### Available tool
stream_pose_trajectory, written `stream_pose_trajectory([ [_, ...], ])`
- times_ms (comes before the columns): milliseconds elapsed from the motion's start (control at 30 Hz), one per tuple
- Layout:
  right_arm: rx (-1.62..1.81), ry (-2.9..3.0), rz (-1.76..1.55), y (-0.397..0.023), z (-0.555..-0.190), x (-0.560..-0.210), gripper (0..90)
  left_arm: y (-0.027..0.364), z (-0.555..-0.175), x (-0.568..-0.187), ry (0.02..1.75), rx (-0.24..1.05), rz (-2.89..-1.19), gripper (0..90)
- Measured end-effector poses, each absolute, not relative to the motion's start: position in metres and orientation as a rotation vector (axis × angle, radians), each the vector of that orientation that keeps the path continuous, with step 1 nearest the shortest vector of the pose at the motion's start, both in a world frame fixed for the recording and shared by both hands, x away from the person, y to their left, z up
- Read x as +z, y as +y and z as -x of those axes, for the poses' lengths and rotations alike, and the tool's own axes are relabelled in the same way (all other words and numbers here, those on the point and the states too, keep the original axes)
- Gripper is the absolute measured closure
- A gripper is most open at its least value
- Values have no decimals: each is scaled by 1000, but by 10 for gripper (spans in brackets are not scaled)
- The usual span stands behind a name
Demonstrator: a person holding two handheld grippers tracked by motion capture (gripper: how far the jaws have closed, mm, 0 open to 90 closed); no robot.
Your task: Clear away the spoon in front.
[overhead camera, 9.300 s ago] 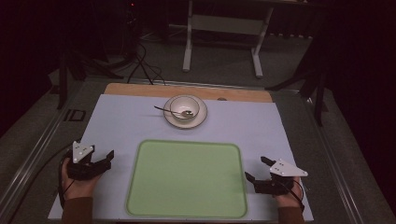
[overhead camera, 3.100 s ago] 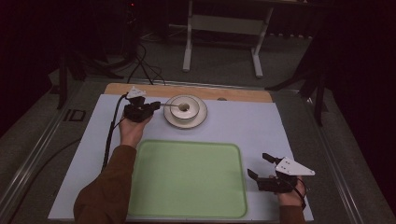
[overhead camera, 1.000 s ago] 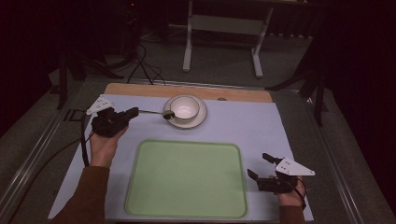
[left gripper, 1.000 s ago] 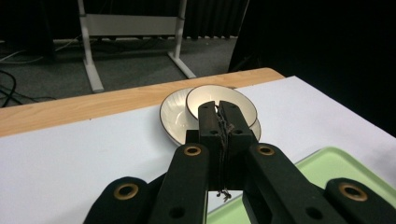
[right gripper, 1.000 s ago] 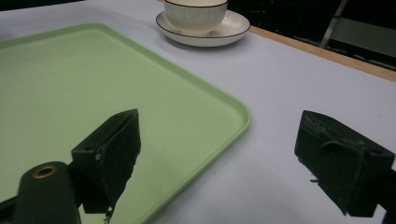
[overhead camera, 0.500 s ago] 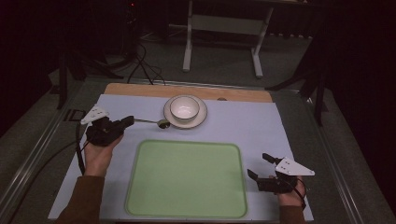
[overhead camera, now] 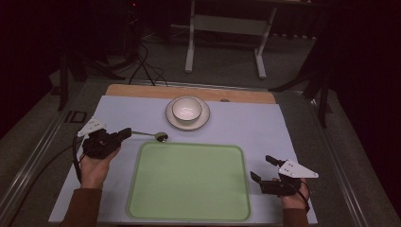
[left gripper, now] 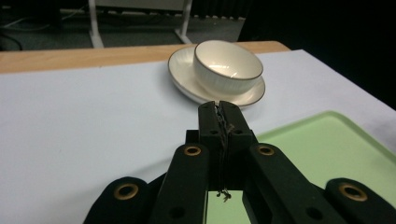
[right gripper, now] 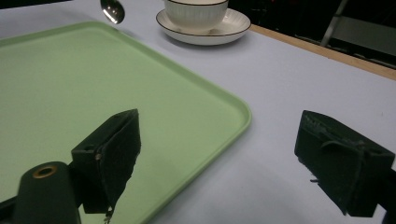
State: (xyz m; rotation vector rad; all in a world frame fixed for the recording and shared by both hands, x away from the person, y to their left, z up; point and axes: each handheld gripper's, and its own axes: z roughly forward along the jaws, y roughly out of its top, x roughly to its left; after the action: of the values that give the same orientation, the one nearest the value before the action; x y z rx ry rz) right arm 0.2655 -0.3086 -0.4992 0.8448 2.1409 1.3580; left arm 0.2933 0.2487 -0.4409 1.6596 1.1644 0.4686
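Note:
My left gripper [overhead camera: 126, 132] is shut on the handle of a metal spoon [overhead camera: 160, 137]. The spoon's bowl hangs just past the far left corner of the green tray [overhead camera: 189, 189]. In the left gripper view the jaws are pressed together [left gripper: 221, 109], and they hide the spoon. A white bowl [overhead camera: 187, 109] stands on a saucer [overhead camera: 202, 121] at the back of the table. My right gripper [overhead camera: 263, 169] rests open and holds nothing, by the tray's right edge. The right gripper view shows the spoon's bowl [right gripper: 112, 10] above the tray's rim [right gripper: 233, 105].
A pale mat [overhead camera: 283, 137] covers the table, with a strip of bare wood [overhead camera: 142, 91] along its far edge. A white metal stand [overhead camera: 227, 28] and cables [overhead camera: 142, 61] are on the floor behind. A cable [overhead camera: 52, 158] trails from my left gripper.
My left gripper lifted the spoon out of the bowl, then carried it left and toward me to the tray's far left corner. The right gripper stayed put.

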Motion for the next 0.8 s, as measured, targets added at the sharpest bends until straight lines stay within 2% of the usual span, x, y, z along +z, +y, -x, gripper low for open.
stream_pose_trajectory([
  [333,1354,2144,-846,-308,-265,-499,140,257,-287,-446,1231,454,-1677,891],
  [533,1353,2144,-847,-308,-266,-499,140,254,-299,-447,1256,446,-1676,890],
  [800,1356,2142,-847,-308,-265,-499,140,247,-321,-442,1246,508,-1631,875],
])
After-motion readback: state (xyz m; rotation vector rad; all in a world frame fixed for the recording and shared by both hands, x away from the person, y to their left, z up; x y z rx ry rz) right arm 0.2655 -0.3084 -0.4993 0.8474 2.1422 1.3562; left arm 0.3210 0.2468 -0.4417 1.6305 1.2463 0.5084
